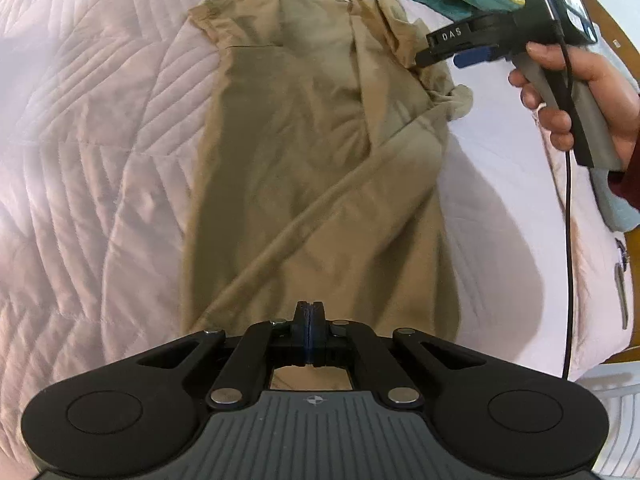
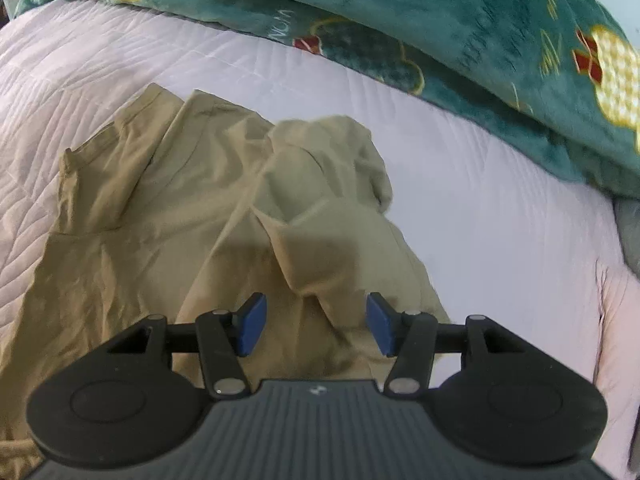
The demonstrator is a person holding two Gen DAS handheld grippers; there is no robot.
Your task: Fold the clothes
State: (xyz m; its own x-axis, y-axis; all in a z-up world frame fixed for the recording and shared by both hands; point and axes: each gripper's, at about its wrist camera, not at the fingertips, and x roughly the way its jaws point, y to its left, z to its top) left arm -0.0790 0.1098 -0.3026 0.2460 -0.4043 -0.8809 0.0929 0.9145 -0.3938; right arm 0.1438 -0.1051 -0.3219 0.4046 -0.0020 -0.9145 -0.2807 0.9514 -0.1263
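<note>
A tan garment [image 1: 304, 168] lies lengthwise on the white quilted bed [image 1: 92, 152], partly folded, with a bunched, wrinkled end at the far right. My left gripper [image 1: 308, 316] is shut with nothing seen between its pads, hovering over the garment's near end. My right gripper [image 2: 312, 322] is open with its blue pads [image 2: 252, 326] apart, just above the garment's [image 2: 168, 248] rumpled end. It also shows in the left wrist view [image 1: 440, 54], held by a hand at the garment's far right edge.
A teal patterned blanket [image 2: 460, 48] lies heaped along the far side of the bed. The right gripper's black cable [image 1: 570, 240] hangs down over the bed's right edge. The quilt [image 2: 480, 184] stretches bare around the garment.
</note>
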